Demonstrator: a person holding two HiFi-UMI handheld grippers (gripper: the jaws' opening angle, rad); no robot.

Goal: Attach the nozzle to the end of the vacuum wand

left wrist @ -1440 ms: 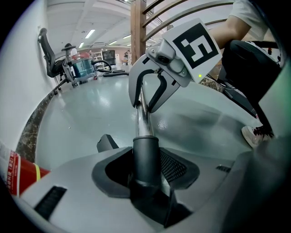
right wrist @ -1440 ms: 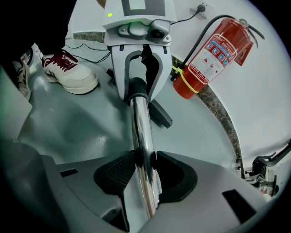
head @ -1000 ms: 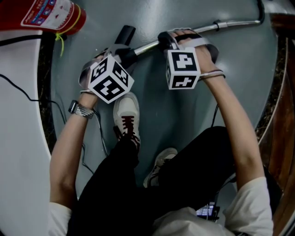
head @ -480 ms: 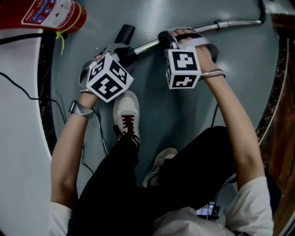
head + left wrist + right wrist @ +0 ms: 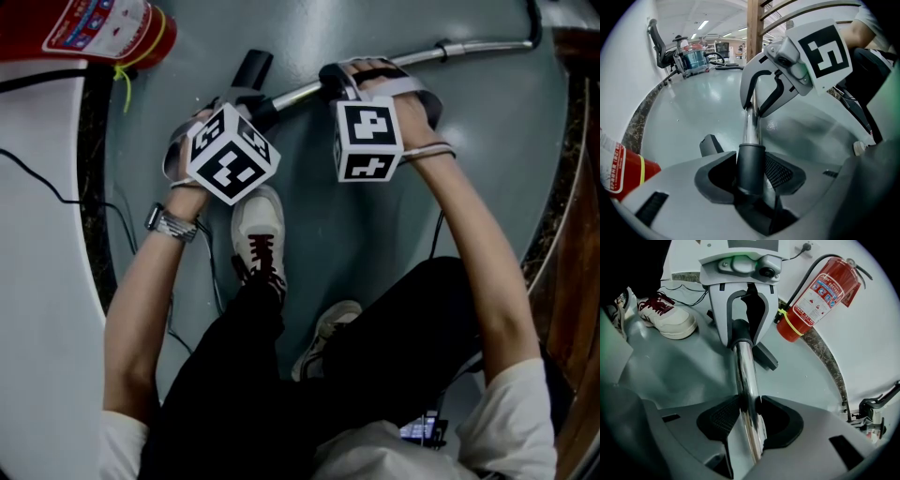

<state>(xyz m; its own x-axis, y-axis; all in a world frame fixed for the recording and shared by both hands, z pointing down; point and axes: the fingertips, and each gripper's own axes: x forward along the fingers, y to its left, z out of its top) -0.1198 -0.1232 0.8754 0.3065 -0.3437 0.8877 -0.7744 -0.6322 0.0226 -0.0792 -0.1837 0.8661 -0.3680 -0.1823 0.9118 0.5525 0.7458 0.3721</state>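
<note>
In the head view, your left gripper (image 5: 246,111) is clamped on the black nozzle (image 5: 255,86), low over the grey floor (image 5: 309,216). Your right gripper (image 5: 335,82) is clamped on the chrome wand (image 5: 298,92) just beside it. The wand runs away to the upper right. A red fire extinguisher (image 5: 84,28) shows at the upper left, and a white shoe (image 5: 258,225) sits just below the left gripper's marker cube.

In the left gripper view, your jaws are closed on the nozzle's dark collar (image 5: 751,164), pads pressing both sides. The chrome tube (image 5: 750,126) enters the collar's top and leads up into the right gripper (image 5: 761,101), whose jaws close round it. The nozzle's flat end (image 5: 710,144) shows past the left jaw.

In the right gripper view, your jaws pinch the wand (image 5: 749,418) directly. The tube runs ahead into the collar (image 5: 741,331), which the left gripper (image 5: 743,310) holds. The extinguisher (image 5: 815,291) stands near on the right, the shoe (image 5: 670,317) on the left.
</note>
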